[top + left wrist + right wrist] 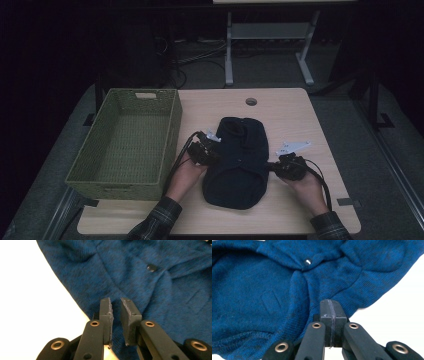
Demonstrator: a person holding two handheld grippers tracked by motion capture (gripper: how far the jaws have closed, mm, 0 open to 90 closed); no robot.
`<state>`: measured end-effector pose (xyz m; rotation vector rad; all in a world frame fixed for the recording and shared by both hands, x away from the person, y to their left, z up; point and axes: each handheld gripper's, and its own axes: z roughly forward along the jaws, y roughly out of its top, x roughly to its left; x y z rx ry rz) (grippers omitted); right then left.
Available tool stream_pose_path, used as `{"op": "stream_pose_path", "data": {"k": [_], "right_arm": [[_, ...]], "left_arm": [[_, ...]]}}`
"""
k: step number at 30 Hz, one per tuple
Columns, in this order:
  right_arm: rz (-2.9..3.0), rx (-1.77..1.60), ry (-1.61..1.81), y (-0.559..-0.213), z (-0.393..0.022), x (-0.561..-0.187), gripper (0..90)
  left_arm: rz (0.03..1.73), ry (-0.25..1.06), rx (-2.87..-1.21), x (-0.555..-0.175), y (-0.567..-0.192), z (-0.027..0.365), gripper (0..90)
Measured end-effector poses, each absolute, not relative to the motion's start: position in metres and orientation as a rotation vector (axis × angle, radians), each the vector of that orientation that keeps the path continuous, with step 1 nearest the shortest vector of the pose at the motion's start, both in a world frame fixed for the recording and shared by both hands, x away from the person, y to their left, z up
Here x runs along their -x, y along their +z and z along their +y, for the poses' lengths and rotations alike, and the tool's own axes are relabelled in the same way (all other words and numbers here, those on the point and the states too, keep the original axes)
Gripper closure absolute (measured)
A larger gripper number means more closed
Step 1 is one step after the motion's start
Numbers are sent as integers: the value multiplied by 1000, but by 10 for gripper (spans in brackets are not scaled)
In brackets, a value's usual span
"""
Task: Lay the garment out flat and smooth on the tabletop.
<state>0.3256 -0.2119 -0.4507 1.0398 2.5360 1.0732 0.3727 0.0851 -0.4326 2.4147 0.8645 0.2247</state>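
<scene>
At the near edge of the pale wooden table [300, 107], two forearms in plaid sleeves are coming in from below; the person's left hand [184, 175] is holding the left gripper [212, 159] at the left side of a dark blue knitted garment [239, 160], and the right hand [306, 186] is holding the right gripper [272, 167] at its right side; in the left gripper view the left gripper [115, 308] is showing its jaws slightly apart over the edge of the blue knit [150, 290], with nothing pinched between them; in the right gripper view the right gripper [331, 310] is showing its jaws pressed together at the garment's hem [274, 302], though whether cloth is caught between them I cannot tell; the garment is lying flat near the table's middle, lengthwise from near to far, a small dark button [307, 261] showing on it; to the left, a green woven rectangular basket [172, 130] is sitting on the table, just beside the left gripper; farther off, a round hole [251, 101] is lying near the table's far edge.
</scene>
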Motion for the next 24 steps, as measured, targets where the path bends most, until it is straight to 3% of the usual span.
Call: {"op": "stream_pose_path", "data": {"k": [10,24], "right_arm": [[2579,-1026,968,-463,-204,-329,899],[2539,-1071,917,-462,-225,-320,899]], "left_arm": [[846,219,-2464,-373,-449,82,805],[740,113,-2462,-348,-450,65,803]]}}
